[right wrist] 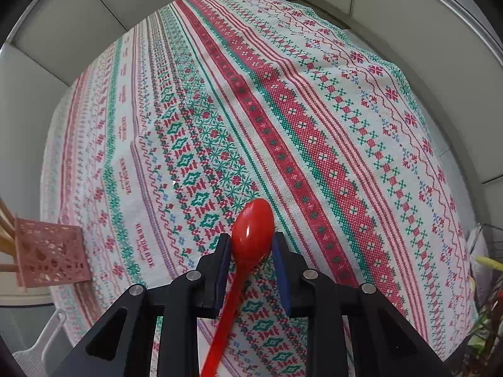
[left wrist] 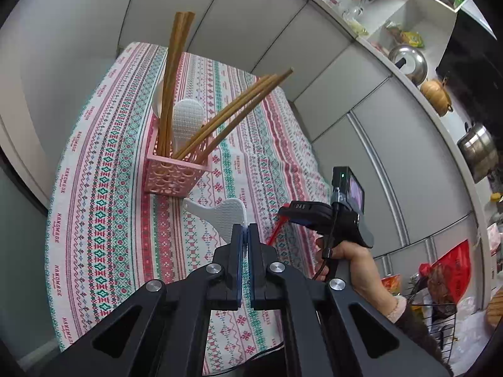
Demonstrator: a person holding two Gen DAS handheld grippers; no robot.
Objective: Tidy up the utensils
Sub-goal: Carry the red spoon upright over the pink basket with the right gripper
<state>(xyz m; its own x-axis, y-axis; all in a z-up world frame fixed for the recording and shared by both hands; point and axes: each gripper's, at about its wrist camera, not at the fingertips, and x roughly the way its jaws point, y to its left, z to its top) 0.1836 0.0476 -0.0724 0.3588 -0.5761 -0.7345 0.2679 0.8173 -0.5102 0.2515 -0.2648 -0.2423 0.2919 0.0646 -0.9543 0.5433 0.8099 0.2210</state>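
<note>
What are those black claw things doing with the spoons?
A person is tidying utensils into the pink basket, which already holds chopsticks and a white paddle. The left gripper is shut on another white rice paddle. The right gripper has its fingers around the bowl of a red spoon on the tablecloth.

A home kitchen corner — open white shelves [left wrist: 405,15] carry a steel lid [left wrist: 408,62], a steel pot [left wrist: 478,150] and jars, and a patterned tablecloth [left wrist: 125,188] covers the surface beside grey cabinet panels [left wrist: 345,94].
</note>
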